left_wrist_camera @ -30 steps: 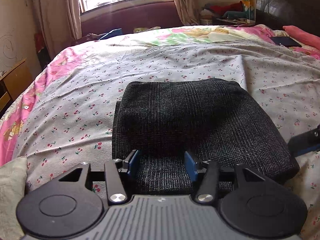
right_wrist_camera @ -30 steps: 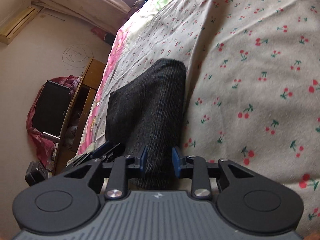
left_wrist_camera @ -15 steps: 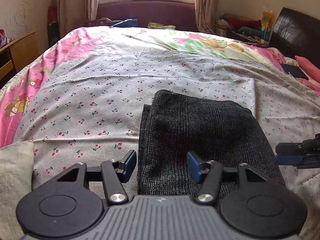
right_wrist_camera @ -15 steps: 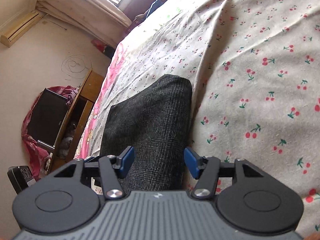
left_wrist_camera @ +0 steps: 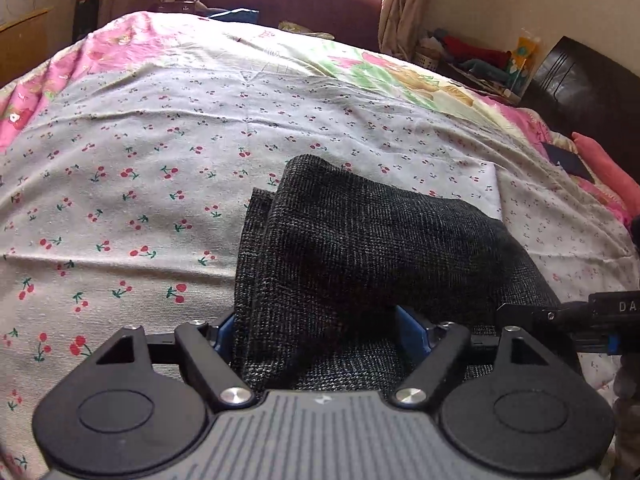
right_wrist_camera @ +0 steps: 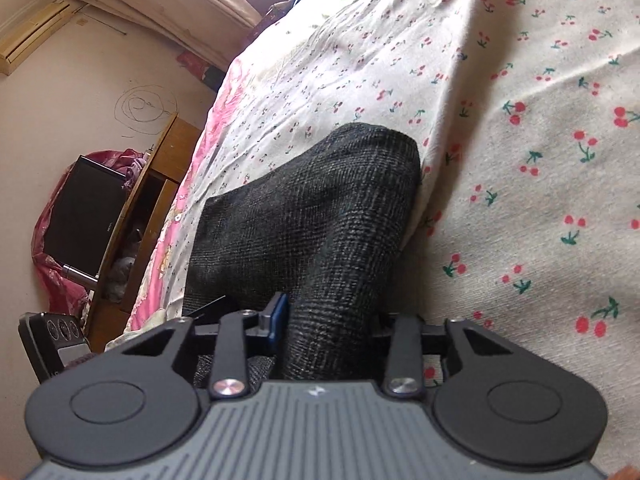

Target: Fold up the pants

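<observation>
The dark grey folded pants (left_wrist_camera: pixel 360 240) lie on the cherry-print sheet (left_wrist_camera: pixel 160 160) of a bed. My left gripper (left_wrist_camera: pixel 316 330) straddles their near edge. Its jaws are wide and opening, with bunched fabric between the blue pads (left_wrist_camera: pixel 408 332); the left pad is half hidden by cloth. My right gripper (left_wrist_camera: pixel 520 312) comes in from the right at the pants' near right corner. In the right wrist view, the pants (right_wrist_camera: pixel 312 208) run away from my right gripper (right_wrist_camera: pixel 330 320). Its jaws are closing and pinch a raised ridge of the fabric, which hides the right pad.
A pink pillow (left_wrist_camera: pixel 600 164) and a flat dark object (left_wrist_camera: pixel 568 162) lie at the bed's right side by the dark headboard (left_wrist_camera: pixel 580 80). A wooden cabinet (right_wrist_camera: pixel 148 200) and a black screen (right_wrist_camera: pixel 88 208) stand beyond the bed's left edge.
The left jaws have spread wider and the gripper has rolled and shifted along the pants' edge. The right jaws opened half a second ago and have narrowed again onto the fabric.
</observation>
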A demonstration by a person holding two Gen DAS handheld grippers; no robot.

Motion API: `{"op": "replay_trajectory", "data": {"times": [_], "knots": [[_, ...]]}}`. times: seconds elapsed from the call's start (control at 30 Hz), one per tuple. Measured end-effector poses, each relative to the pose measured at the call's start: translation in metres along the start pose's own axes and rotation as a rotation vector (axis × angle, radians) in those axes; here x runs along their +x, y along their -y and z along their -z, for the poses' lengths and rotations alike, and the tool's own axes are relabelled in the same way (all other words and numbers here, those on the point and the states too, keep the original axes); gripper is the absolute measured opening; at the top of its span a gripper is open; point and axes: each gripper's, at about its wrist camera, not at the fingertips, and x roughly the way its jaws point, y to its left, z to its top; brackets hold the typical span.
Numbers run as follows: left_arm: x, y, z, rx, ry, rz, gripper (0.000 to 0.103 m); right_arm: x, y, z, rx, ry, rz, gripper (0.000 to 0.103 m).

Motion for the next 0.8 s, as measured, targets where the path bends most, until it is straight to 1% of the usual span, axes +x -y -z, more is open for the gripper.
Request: {"op": "replay_trajectory", "data": {"times": [0.03, 0.07, 0.1, 0.13, 0.2, 0.27, 0.3, 0.37, 0.4, 0.43, 0.47, 0.5, 0.53, 0.57, 0.6, 0.67, 0.73, 0.77, 0.8], "knots": [[-0.007, 0.004, -0.001, -0.002, 0.010, 0.006, 0.081, -0.011, 0.000, -0.002, 0.011, 0.005, -0.022, 0.023], [-0.015, 0.006, -0.004, -0.021, 0.020, 0.023, 0.078, -0.021, -0.001, -0.004, 0.026, 0.010, -0.032, 0.022], [-0.023, 0.009, -0.008, -0.042, 0.033, 0.049, 0.070, -0.028, -0.003, -0.005, 0.033, 0.012, -0.037, 0.021], [-0.028, 0.012, -0.010, -0.052, 0.038, 0.070, 0.067, -0.035, -0.006, -0.007, 0.031, 0.020, -0.058, 0.020], [-0.034, 0.027, -0.018, -0.054, 0.050, 0.097, 0.067, -0.054, -0.014, -0.012, -0.003, 0.042, -0.069, 0.020], [-0.027, 0.040, -0.019, -0.033, 0.047, 0.109, 0.067, -0.072, -0.013, -0.021, -0.009, 0.060, -0.067, 0.019], [-0.014, 0.048, -0.019, -0.016, 0.033, 0.109, 0.067, -0.078, -0.009, -0.024, -0.016, 0.071, -0.054, 0.019], [0.012, 0.057, -0.015, -0.004, -0.013, 0.109, 0.067, -0.082, 0.004, -0.033, -0.020, 0.071, 0.014, 0.020], [0.029, 0.061, -0.009, 0.010, -0.045, 0.086, 0.070, -0.079, 0.018, -0.036, 0.001, 0.062, 0.069, 0.021], [0.036, 0.064, -0.005, 0.027, -0.048, 0.067, 0.073, -0.075, 0.027, -0.036, 0.005, 0.048, 0.115, 0.026], [0.038, 0.067, -0.002, 0.049, -0.040, 0.061, 0.075, -0.068, 0.035, -0.034, 0.002, 0.023, 0.174, 0.031], [0.033, 0.069, -0.001, 0.060, -0.032, 0.061, 0.075, -0.064, 0.041, -0.030, -0.010, 0.006, 0.231, 0.033], [0.027, 0.071, -0.002, 0.068, -0.026, 0.053, 0.075, -0.067, 0.040, -0.025, -0.022, 0.018, 0.240, 0.034], [0.017, 0.072, -0.002, 0.098, -0.009, 0.024, 0.075, -0.073, 0.036, -0.022, -0.033, 0.039, 0.236, 0.035], [0.005, 0.074, -0.003, 0.147, 0.016, -0.025, 0.074, -0.081, 0.031, -0.021, -0.046, 0.064, 0.241, 0.035], [-0.015, 0.074, -0.004, 0.215, 0.062, -0.083, 0.074, -0.101, 0.019, -0.017, -0.083, 0.148, 0.283, 0.035], [-0.031, 0.075, -0.008, 0.247, 0.111, -0.102, 0.074, -0.119, 0.000, -0.014, -0.164, 0.238, 0.303, 0.035], [-0.035, 0.078, -0.010, 0.254, 0.126, -0.098, 0.074, -0.123, -0.009, -0.011, -0.200, 0.261, 0.287, 0.035], [-0.035, 0.081, -0.011, 0.265, 0.132, -0.090, 0.074, -0.121, -0.019, -0.009, -0.225, 0.264, 0.258, 0.035]]}}
